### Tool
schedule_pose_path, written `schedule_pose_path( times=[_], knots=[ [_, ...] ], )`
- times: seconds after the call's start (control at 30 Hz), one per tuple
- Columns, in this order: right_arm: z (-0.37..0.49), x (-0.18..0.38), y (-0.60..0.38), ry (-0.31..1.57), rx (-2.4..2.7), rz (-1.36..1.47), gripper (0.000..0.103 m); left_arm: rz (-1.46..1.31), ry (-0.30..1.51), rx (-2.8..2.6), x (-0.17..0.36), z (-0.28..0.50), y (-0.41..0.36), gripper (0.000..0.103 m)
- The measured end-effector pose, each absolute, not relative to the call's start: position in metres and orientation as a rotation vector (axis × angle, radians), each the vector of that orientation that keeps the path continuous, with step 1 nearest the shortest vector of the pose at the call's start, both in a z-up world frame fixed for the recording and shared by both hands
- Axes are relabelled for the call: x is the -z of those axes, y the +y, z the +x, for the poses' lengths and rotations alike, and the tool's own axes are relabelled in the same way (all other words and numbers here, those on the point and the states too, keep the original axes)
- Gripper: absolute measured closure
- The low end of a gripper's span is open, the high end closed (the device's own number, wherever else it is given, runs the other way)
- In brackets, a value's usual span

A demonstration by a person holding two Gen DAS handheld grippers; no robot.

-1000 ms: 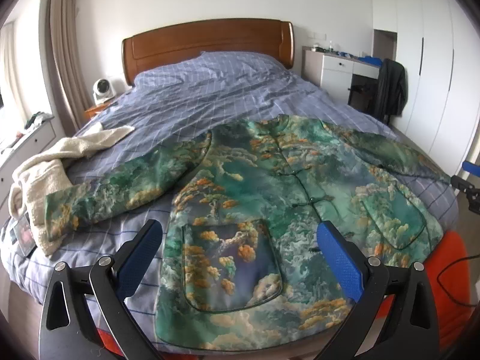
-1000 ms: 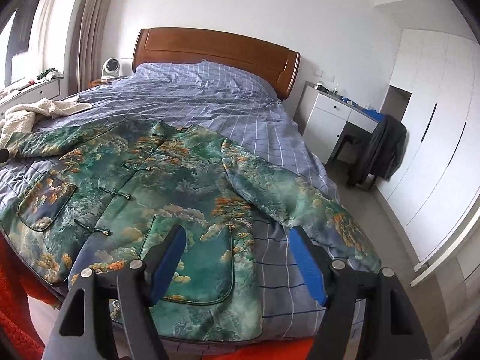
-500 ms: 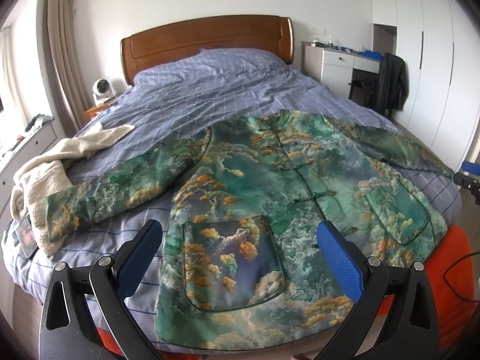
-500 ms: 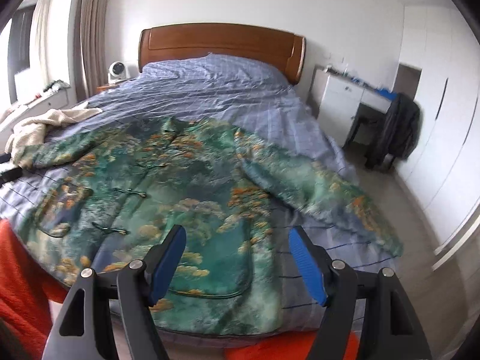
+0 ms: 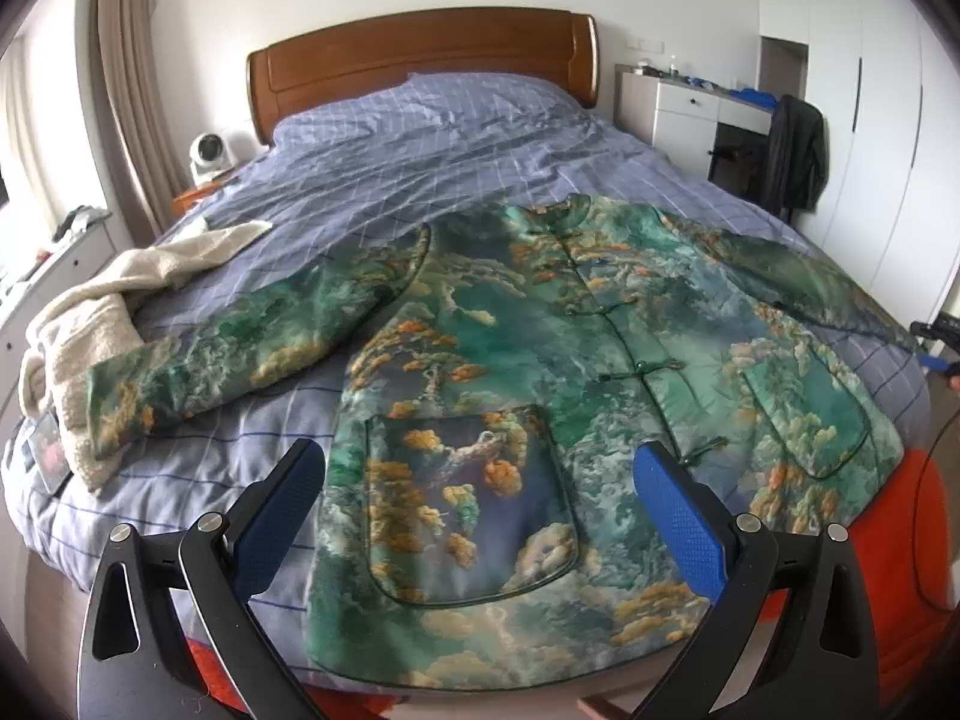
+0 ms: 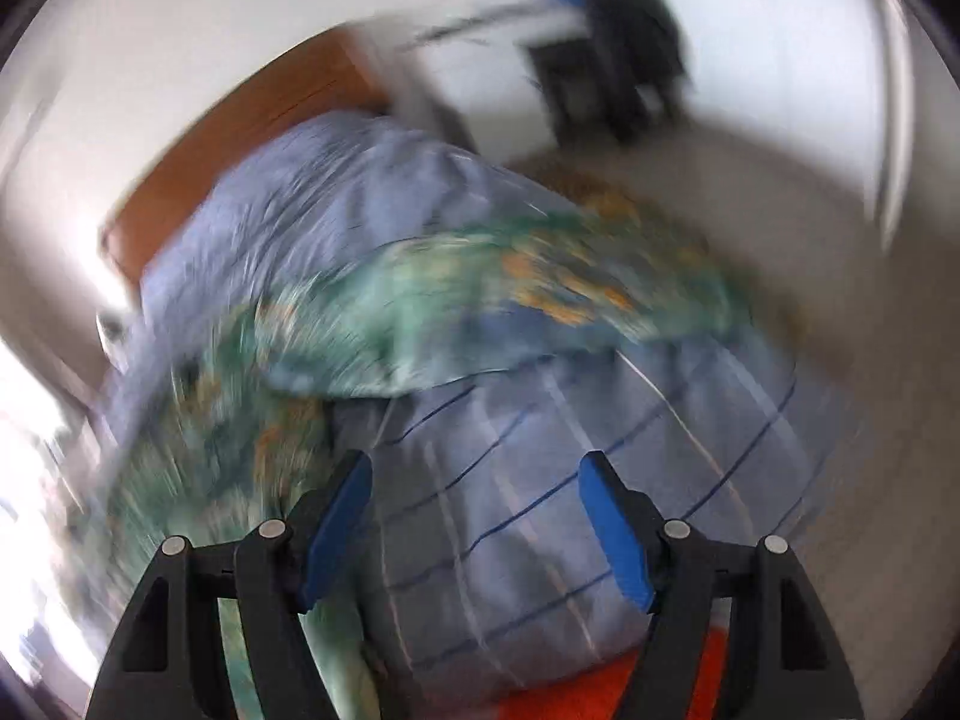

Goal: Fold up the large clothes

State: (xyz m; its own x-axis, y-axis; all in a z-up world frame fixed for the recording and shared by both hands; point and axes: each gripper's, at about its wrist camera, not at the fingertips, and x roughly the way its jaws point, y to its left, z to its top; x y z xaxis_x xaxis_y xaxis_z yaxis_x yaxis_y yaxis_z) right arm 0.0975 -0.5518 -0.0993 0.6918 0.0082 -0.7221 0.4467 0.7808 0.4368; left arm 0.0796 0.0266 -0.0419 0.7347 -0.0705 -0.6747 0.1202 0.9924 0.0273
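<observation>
jacket (image 5: 540, 348): flat, face up, at foot of bed (image 5: 420, 138), sleeves spread. padded, satiny; likely soft, bulky, slippery. best taken at a cuff or hem corner. left tool (image 5: 480, 516) and right tool (image 6: 474, 534): jaws apart, empty.

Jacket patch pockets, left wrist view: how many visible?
2. One pocket sits on the jacket panel nearest the left gripper, low near the hem. The other pocket is on the opposite panel, toward the bed's right edge. None looks hidden.

Glossy satin-like jacket (image 5: 540, 360) on matt checked cotton bedsheet (image 5: 420, 180); polished wooden headboard (image 5: 420, 60).
</observation>
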Motion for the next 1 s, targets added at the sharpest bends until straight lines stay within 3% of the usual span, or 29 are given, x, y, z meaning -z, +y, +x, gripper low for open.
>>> schedule_pose_path(
  times=[0.17,0.33,0.43,0.47,0.5,0.8,1.0],
  knots=[
    [0.106,0.138,-0.623,0.653,0.328,0.959,0.031,0.1,0.738,0.128,0.04,0.082,0.015,0.001],
    [0.126,0.169,-0.661,0.594,0.444,1.129,0.044,0.12,0.728,0.127,0.038,0.082,0.01,0.001],
    [0.142,0.172,-0.662,0.594,0.49,1.094,0.068,0.111,0.739,0.117,0.041,0.083,0.012,0.001],
    [0.148,0.165,-0.66,0.599,0.5,1.04,0.084,0.106,0.748,0.113,0.043,0.084,0.013,0.001],
    [0.154,0.152,-0.652,0.595,0.505,0.958,0.09,0.101,0.759,0.11,0.046,0.085,0.015,0.001],
    [0.229,-0.012,-0.466,0.502,0.052,0.414,0.093,-0.015,0.813,0.103,0.064,0.098,0.027,0.001],
    [0.272,-0.001,-0.32,0.605,-0.206,0.252,0.094,-0.052,0.805,0.077,0.063,0.093,0.04,0.001]
  ],
)
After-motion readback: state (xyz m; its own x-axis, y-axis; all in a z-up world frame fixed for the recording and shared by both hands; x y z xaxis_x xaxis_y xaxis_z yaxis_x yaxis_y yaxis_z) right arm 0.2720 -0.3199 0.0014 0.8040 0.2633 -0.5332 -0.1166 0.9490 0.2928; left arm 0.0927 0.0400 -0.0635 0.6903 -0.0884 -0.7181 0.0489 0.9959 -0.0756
